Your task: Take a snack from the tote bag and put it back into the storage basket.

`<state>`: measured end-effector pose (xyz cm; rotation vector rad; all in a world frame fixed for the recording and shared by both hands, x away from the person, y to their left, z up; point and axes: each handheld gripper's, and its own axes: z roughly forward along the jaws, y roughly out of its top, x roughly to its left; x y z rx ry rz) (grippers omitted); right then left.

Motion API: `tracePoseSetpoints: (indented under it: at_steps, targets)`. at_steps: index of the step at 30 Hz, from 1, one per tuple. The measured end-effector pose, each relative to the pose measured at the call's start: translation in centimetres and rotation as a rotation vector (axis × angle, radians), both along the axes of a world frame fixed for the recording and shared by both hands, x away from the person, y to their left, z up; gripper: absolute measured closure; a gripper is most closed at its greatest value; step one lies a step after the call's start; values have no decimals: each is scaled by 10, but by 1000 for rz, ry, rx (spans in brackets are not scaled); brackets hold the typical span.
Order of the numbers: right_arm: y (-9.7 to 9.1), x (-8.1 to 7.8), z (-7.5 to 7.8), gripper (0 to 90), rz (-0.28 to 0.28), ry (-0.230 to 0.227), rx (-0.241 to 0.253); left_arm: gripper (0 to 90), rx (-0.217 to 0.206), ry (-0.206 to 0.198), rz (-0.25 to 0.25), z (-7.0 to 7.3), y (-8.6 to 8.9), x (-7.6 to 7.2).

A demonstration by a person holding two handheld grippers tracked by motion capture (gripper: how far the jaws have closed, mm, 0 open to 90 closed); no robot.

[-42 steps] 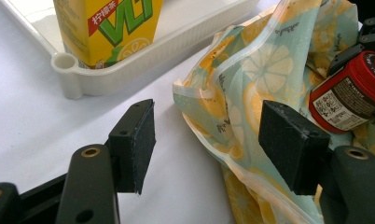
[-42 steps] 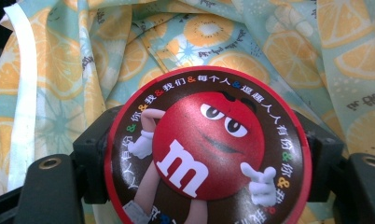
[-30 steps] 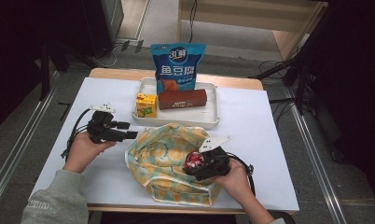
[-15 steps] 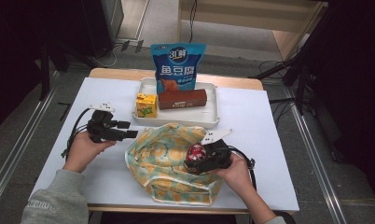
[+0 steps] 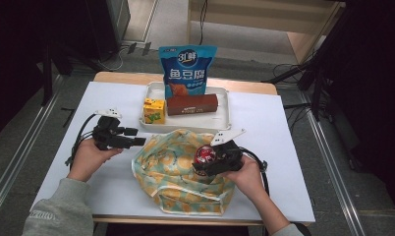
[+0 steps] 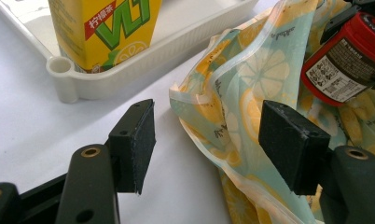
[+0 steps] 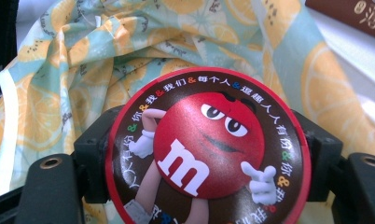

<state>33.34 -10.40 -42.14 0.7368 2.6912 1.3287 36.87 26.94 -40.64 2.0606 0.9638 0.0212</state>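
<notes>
High view: the right gripper (image 5: 210, 162) holds a red candy tub (image 5: 204, 155) over the lemon-print bag (image 5: 178, 172), which lies crumpled on the white table (image 5: 264, 132). The left gripper (image 5: 131, 142) rests just beside the bag's left edge, near the white tray (image 5: 224, 115). The tray carries a yellow juice carton (image 5: 154, 111) and a brown box (image 5: 192, 104); a blue snack pouch (image 5: 187, 69) stands at its rear.

Left gripper view: the jaws stand wide apart and grip nothing. The bag's hemmed edge (image 6: 223, 121) lies between and beyond them, apart from both pads. The tub (image 6: 346, 63) hangs above the fabric at upper right.

Right gripper view: the jaws are clamped on opposite sides of the tub (image 7: 209, 149), whose printed lid faces the camera. The bag's fabric (image 7: 83, 93) lies beneath and beyond it.

Judged step: loading the tub into the bag. The bag mouth appears slack and not clearly open. To do this well, the left gripper should pinch a single layer of the hem and lift it so the opening holds. The right gripper should then carry the tub in low and past the rim before releasing. Catching both layers would likely seal the mouth.
</notes>
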Motion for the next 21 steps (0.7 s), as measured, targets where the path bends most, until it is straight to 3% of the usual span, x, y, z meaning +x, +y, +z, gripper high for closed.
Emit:
tracePoseSetpoints:
  at_steps: [21]
  targets:
    - [9, 13, 27, 257, 48, -6, 13, 366, -17, 9, 11, 0, 6, 1]
